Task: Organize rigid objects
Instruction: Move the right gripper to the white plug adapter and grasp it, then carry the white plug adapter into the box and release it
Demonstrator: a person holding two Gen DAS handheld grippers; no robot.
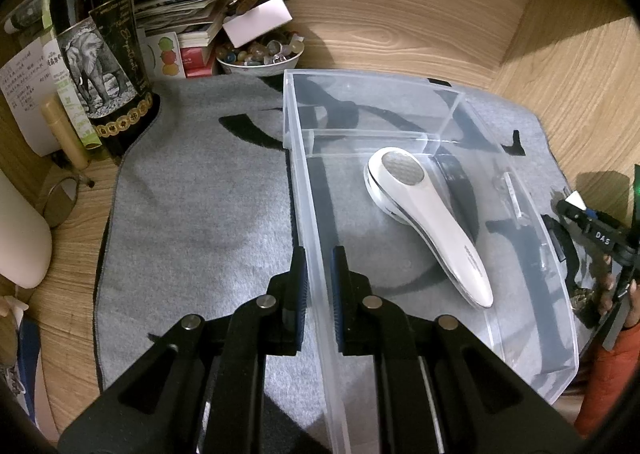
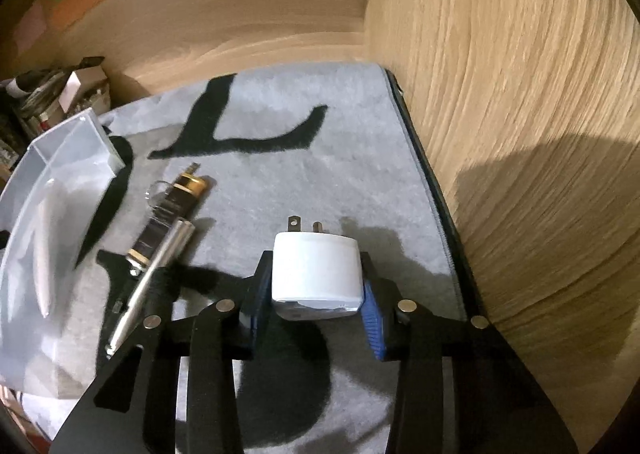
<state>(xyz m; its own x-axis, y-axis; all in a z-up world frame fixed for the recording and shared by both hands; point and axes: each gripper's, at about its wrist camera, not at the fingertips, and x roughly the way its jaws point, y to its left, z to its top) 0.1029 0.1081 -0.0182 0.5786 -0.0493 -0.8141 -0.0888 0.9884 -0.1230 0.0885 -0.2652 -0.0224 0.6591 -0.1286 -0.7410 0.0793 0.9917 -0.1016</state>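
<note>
Through my left wrist view, my left gripper (image 1: 319, 286) has its fingers pinched on the near wall of the clear plastic bin (image 1: 536, 238), one finger on each side of it. The bin sits on the grey mat (image 1: 192, 222) covering the tabletop, and a white handheld device (image 1: 424, 214) lies inside its large compartment. A dark bottle (image 1: 100, 42) stands at the mat's far left corner.

Through my right wrist view, my right gripper (image 2: 314, 286) has its fingers closed on a white plug adapter (image 2: 316, 266), prongs pointing away. A silver pen (image 2: 156, 274) and a black-and-gold lighter (image 2: 172, 214) lie on the mat beside the bin.
</note>
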